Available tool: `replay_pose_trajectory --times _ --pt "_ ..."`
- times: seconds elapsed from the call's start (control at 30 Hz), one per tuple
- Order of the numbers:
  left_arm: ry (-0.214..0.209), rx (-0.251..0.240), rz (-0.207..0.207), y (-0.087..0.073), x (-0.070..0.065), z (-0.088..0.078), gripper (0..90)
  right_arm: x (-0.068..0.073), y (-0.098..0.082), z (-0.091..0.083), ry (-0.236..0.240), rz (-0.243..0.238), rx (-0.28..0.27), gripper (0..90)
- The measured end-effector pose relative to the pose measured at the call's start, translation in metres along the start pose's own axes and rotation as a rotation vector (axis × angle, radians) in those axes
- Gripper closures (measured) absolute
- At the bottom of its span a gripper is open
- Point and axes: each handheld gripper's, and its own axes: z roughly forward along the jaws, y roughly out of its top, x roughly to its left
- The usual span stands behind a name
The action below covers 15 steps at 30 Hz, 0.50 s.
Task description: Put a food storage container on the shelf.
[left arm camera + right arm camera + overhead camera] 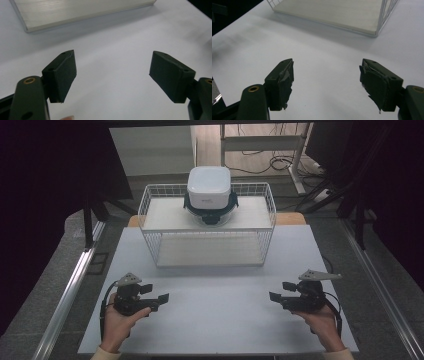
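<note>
Low over the near part of the white table [215, 320], the left gripper [159, 299] and the right gripper [276, 296] point inward at each other, each held in a hand [117, 322]. Both sets of jaws stand apart with nothing between them; the two gripper views show bare tabletop in each gap. The right gripper's pads [377, 87] look frayed at the edges.

Nearest thing ahead: a white wire basket [207, 222] at the far middle of the table, well apart from both grippers. It has a pale lower board and an upper shelf. On the upper shelf sits a white box-shaped device [209, 187] on a dark base. The right gripper view shows the basket's corner [378, 25] and lower board just beyond its jaws.

Around the table: metal rails [70, 290] at both sides, dark curtains, cables on the floor behind.
</note>
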Motion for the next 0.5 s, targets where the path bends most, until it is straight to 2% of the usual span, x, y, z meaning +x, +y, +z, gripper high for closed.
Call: replay_pose_trajectory --times 0.17,0.5 --pt "0.005 -0.005 -0.01 -0.0034 0.0022 -0.0008 21.2 0.0008 -0.0029 0.0051 -0.007 -0.006 0.02 26.4" --pt "0.01 -0.006 -0.014 -0.0047 0.0031 -0.0017 20.6 -0.0004 -0.0012 -0.0013 -0.02 -0.015 -0.016 24.0"
